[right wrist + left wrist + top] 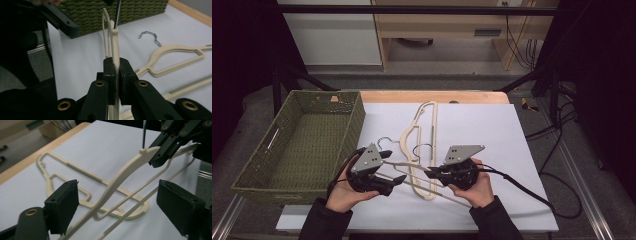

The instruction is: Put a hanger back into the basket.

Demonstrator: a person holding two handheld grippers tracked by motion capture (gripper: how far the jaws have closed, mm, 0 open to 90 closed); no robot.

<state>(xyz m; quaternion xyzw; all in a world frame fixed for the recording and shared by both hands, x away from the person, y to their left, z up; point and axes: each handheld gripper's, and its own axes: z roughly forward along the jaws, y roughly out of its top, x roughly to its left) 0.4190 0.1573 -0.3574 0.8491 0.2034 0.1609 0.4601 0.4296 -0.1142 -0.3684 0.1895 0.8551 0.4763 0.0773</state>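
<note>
A: Two cream hangers were on the white sheet at that moment, and only one was in play. The right gripper had its jaws clamped tight on the lifted hanger, pinching the flat arm near the neck, just under the dark hook stem.

B: And the left gripper?

A: Its jaws stood wide, one on either side of the lifted hanger's long arm, pads apart from the plastic. In the high view that left gripper sat just beside the green woven basket, with the lifted hanger spanning across to the right gripper.

B: So what made that step go well?

A: My read: the hanger was raised off the sheet at the right end, so the left should have squared its pads on the arm before closing. A skewed pinch on a thin bar could twist it out.

B: And the second hanger?

A: It lay flat underneath and beyond, its hook near the basket. I'd have lifted clear of it to avoid snagging.
</note>
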